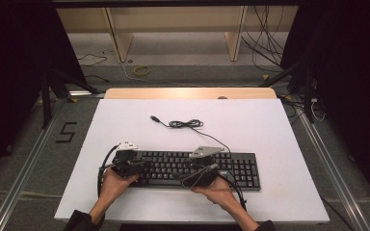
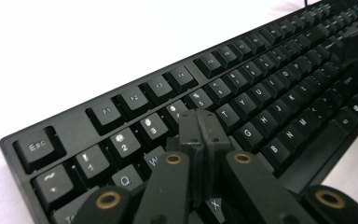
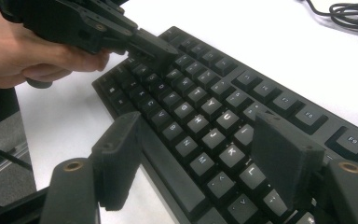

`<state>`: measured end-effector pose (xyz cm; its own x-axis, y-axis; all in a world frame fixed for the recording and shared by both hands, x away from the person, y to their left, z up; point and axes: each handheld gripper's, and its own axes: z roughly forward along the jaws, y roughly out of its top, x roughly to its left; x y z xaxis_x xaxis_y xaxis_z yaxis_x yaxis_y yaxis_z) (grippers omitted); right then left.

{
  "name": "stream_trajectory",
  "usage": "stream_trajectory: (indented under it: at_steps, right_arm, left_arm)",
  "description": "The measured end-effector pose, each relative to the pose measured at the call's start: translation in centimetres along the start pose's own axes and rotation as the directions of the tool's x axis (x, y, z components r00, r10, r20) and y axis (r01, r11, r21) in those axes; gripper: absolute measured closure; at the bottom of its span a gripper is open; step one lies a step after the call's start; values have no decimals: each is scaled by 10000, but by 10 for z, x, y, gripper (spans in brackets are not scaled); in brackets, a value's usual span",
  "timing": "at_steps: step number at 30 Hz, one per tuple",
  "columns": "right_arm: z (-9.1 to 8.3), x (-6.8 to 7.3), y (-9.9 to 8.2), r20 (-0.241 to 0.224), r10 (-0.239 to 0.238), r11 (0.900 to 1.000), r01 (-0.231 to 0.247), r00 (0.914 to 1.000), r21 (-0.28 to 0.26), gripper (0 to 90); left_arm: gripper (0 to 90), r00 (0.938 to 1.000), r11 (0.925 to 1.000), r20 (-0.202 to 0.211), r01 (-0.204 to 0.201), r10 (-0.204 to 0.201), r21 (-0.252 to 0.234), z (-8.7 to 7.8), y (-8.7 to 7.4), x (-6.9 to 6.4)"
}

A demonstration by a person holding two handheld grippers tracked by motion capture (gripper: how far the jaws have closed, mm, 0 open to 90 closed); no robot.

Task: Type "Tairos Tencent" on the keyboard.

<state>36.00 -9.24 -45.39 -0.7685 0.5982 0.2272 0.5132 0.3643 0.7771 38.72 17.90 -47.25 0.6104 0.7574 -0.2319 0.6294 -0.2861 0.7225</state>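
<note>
1. I am looking down on a black keyboard [image 1: 192, 169] that is lying on the white table [image 1: 270, 139], near my edge of it and roughly centred.
2. I am holding the left gripper [image 1: 142, 166] over the keyboard's left end, with the left hand [image 1: 115, 183] wrapped around its body from below.
3. In the left gripper view its two jaws are pressing flat against each other with nothing between them, and the joined tip [image 2: 200, 126] is sitting over the letter rows, close to the R and T keys; I cannot tell whether it is touching a key.
4. I am holding the right gripper [image 1: 200, 178] over the middle of the keyboard, with the right hand [image 1: 219, 187] gripping it from the near side.
5. In the right gripper view its jaws are standing wide apart with nothing clamped: one is hanging over the spacebar edge, the other over the keys near L, and the J, K, N and M keys are showing between them.
6. The keyboard's cable [image 1: 185, 124] is lying coiled loosely on the table beyond the keyboard, well apart from both grippers.
</note>
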Motion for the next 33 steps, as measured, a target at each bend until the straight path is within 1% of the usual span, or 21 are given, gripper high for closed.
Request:
stream_trajectory:
  at_steps: [4, 8, 10, 11, 14, 17, 19, 22, 25, 27, 33]
  right_arm:
    - [-2, 0, 0, -3, 14, 10000, -14, 10000, 3, 344]
    - [-2, -1, 0, 2, 20, 10000, -20, 10000, -17, 344]
    - [-2, 0, 0, 9, -12, 10000, 12, 10000, 2, 344]
    - [-1, 0, -1, 3, -44, 10000, 44, 10000, -20, 344]
    - [-1, 1, -1, 13, 10, 10000, -10, 10000, 31, 345]
    - [0, 1, -1, 38, -33, 10000, 33, 10000, 24, 347]
    - [0, 1, -1, 52, -32, 10000, 32, 10000, 12, 353]
    - [0, 0, 0, 69, -45, 10000, 46, 10000, -48, 367]
    - [1, 0, 0, 77, -56, 10000, 56, 10000, -46, 384]
    - [1, 0, 0, 92, -59, 10000, 59, 9999, -39, 399]
    - [0, 0, 1, 42, -129, 9999, 130, 9999, -111, 482]
  left_arm:
    - [893, 9999, 9999, -70, 74, -73, 136, 4, 1, 1]
    - [893, 9999, 9997, -135, 23, -19, 258, 6, 0, 2]
    - [894, 9999, 9994, -156, 64, -59, 337, 8, 0, 2]
    - [894, 9998, 9991, -187, -49, 57, 415, 9, -1, 2]
    - [895, 9999, 9992, -137, -10, 16, 402, 9, -1, 3]
    - [895, 9999, 9992, -123, -11, 16, 405, 8, -1, 3]
    - [892, 9999, 9994, -91, 112, -109, 335, 8, -1, 2]
    - [829, 9997, 9996, -6, 226, -226, 193, 4, 0, 2]
    - [770, 9998, 9997, 43, 207, -207, 90, -1, 1, 2]
    - [733, 9995, 9995, 100, 306, -306, -13, -3, 2, 2]
    - [626, 9984, 9984, 285, 495, -488, -268, -11, 1, 3]
